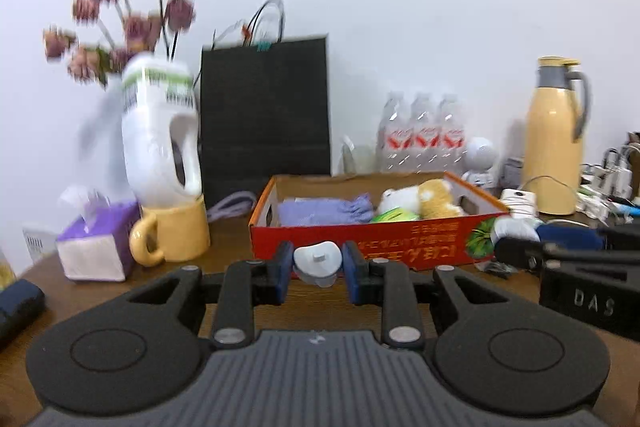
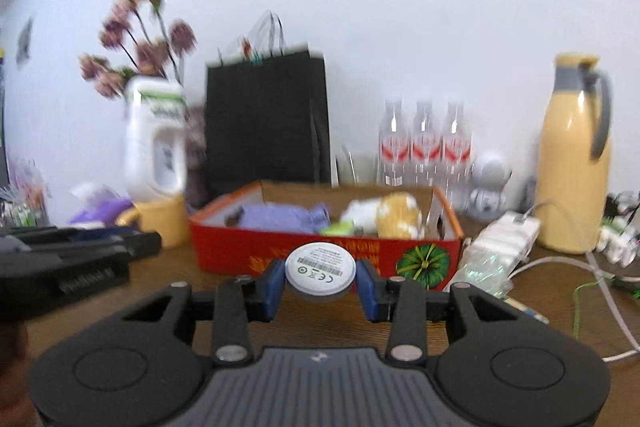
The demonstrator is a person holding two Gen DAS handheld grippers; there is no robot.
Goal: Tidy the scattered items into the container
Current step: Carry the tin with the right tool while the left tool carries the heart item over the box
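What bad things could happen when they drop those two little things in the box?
The left gripper pinches a small grey piece by its edges; it might slip out before reaching the red box. The right gripper holds a smooth white disc edge-on, which could pop free. Both grippers aim at one box and might bump.

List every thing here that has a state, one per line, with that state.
left gripper: shut on a small grey part, held off the table
right gripper: shut on a white round disc, label facing the camera
red cardboard box: open-topped, already holding a purple pouch and a plush toy
black paper bag: upright
yellow jug: upright, lid on
tissue box: tissue sticking out
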